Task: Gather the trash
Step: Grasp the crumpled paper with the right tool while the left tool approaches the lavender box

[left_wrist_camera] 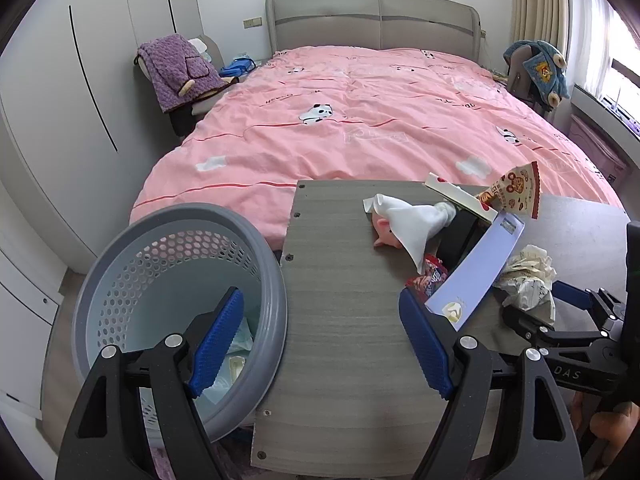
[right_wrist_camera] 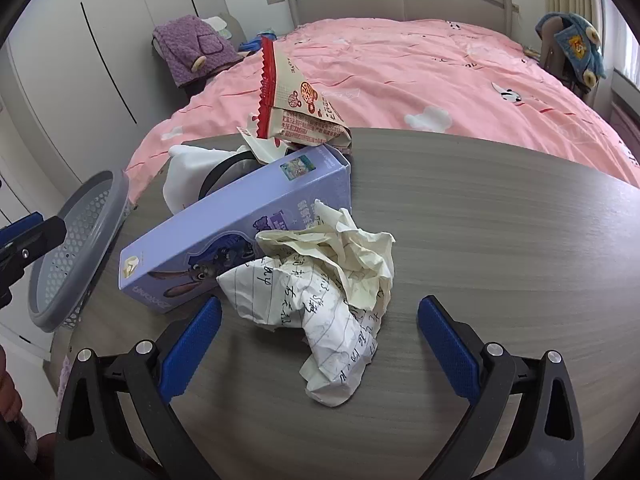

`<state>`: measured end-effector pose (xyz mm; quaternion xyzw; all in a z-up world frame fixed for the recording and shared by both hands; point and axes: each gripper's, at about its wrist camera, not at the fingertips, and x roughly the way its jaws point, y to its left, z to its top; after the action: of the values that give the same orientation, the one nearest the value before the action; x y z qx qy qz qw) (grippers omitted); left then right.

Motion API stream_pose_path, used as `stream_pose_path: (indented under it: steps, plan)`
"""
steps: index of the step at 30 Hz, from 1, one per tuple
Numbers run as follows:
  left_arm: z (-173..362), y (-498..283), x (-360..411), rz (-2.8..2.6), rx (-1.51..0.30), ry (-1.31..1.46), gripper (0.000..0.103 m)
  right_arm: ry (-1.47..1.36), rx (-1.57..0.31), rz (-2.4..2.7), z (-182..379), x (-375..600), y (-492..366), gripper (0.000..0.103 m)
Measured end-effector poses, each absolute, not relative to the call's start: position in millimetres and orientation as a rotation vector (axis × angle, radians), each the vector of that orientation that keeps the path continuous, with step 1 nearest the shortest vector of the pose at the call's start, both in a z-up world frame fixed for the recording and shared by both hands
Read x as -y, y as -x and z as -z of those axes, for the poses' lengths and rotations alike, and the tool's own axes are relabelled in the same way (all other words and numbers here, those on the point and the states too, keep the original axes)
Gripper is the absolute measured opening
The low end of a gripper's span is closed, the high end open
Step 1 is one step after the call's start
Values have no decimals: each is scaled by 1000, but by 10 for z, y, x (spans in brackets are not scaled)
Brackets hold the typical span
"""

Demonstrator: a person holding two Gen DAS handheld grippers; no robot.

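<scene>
One grey wood-grain table [right_wrist_camera: 480, 240] is seen at the foot of a bed under a pink quilt [left_wrist_camera: 360, 120]. On the table one crumpled ball of lined, handwritten paper [right_wrist_camera: 332, 280] lies, creased and cream-white. Just behind it and touching it, one long lilac cardboard box [right_wrist_camera: 224, 224] is propped at a slant. Behind the box, one cream snack wrapper [right_wrist_camera: 296, 112] with a red serrated edge is held up above the table, and one white cloth [left_wrist_camera: 408, 216] is draped beside it. One small pink toy [left_wrist_camera: 384, 232] and one red foil wrapper [left_wrist_camera: 430, 276] are seen by the cloth.

Off the table's left edge one round grey plastic basket [left_wrist_camera: 264, 272] with a perforated wall stands, pale packets lying at its bottom.

The left gripper [left_wrist_camera: 320, 344] is held released, one pad over the basket, the other over the table near the box. The right gripper [right_wrist_camera: 318, 344] is spread wide, empty, its ribbed blue pads [right_wrist_camera: 448, 348] on either side of the crumpled paper.
</scene>
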<state>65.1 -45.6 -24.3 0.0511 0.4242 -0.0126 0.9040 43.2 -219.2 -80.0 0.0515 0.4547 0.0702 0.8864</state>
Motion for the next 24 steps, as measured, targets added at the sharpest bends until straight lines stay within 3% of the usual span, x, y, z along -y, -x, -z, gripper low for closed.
stream_pose_path:
  steps: [5,8,10,13,24]
  plan:
    - [283,-633,501,52,-889,-116,76,-96,-939,-138,805,2143,-440,92]
    - [305,-622,535,66,-896,-124,76,-92,-940,-130,812,2126,-446,85]
    - [318,-616,563,80,-901,-126,76,-100,-935,-133,800,2129,-443,74]
    - [326,-592,589,95,-903,-129,76,-120,-926,-136,784,2153,-428,69]
    - [374,-595,859,186,-911,-162,76,-185,-888,-114,699,2340,-175,66]
